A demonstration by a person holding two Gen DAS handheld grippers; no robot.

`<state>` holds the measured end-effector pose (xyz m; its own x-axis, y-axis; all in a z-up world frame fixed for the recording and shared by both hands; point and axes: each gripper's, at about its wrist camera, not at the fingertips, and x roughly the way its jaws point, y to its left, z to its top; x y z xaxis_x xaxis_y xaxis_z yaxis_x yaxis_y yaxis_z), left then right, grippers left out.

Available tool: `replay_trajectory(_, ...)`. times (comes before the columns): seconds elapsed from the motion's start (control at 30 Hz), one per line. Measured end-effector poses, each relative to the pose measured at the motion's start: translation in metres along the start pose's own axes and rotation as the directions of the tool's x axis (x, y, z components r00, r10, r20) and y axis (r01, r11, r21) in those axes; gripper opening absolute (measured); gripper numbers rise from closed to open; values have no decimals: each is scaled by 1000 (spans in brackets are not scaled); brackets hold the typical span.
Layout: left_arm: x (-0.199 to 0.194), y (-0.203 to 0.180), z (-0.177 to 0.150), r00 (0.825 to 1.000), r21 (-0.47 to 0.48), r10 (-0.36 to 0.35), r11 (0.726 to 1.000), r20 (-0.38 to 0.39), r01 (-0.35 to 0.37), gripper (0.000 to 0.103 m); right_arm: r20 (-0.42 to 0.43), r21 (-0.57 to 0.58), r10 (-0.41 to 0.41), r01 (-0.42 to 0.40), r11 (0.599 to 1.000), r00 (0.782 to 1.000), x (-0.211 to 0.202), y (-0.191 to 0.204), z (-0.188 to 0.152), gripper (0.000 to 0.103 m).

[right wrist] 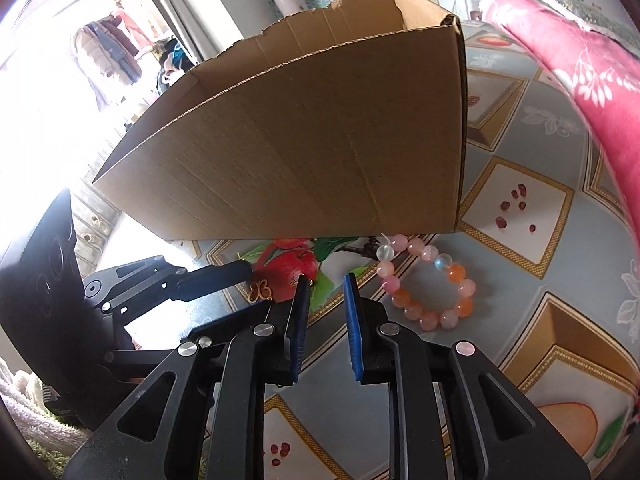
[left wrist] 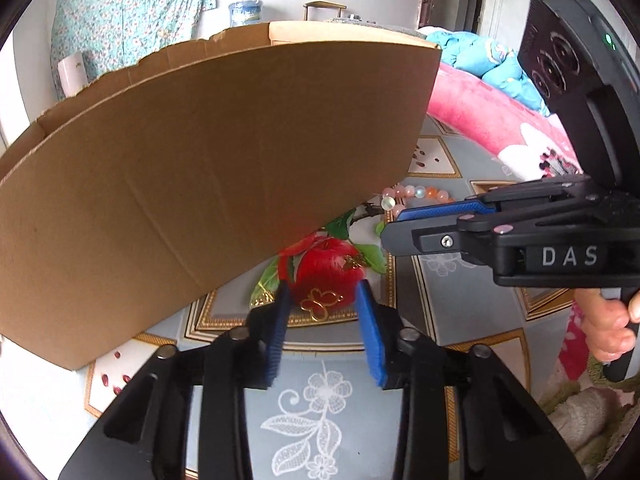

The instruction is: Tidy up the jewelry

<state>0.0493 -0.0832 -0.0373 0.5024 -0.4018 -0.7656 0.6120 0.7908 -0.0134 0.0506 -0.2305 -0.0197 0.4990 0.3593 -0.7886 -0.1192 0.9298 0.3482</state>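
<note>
Floral curtain (left wrist: pixel 132 4) on white wall, pink blanket (left wrist: pixel 492 120) at right, bright window (right wrist: pixel 48 60) glare, patterned tablecloth (right wrist: pixel 520 272).

Left wrist view: close above the patterned surface (left wrist: pixel 304 380), angled steeply down along its own jaws, facing the cardboard box (left wrist: pixel 200 168). Right wrist view: similarly close and steep, set to the right. Shared: box, beaded bracelet (right wrist: pixel 428 284), gold butterfly piece (left wrist: pixel 320 302), perhaps a brooch; each view catches the other's gripper.
</note>
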Motion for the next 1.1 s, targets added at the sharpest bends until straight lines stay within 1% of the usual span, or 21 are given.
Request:
replay_trajectory(0.07,1,-3,1,1000,29,20,999,1,-20,25,1,1,6,-6,1000,1000,-3,-6,-1,19)
replay_trajectory(0.23,3,-3,3,1000,45,17,999,-4,-17,19,7,5,11,-11,1000,1000,-5,-7,-2,19)
replay_trajectory(0.43,4,-5,5,1000,53,18,998,-8,-18,19,17,5,10,-10,1000,1000,-11,-9,-3,19)
replay_trajectory(0.7,-3,0,-2,1000,27,2,1000,-20,-2,19,16,-40,12,-12,999,1000,-12,2,-1,19)
replay_trajectory(0.87,-10,7,-9,1000,-3,13,1000,-27,-13,19,-6,-111,-19,19,994,1000,-2,20,0,19)
replay_trajectory(0.97,-13,15,-13,999,-28,22,999,-32,-23,19,-15,-150,-56,53,987,998,6,31,0,22)
replay_trajectory(1.1,-15,25,-17,999,-58,31,998,-34,-33,19,-29,-172,-107,100,980,994,16,41,0,22)
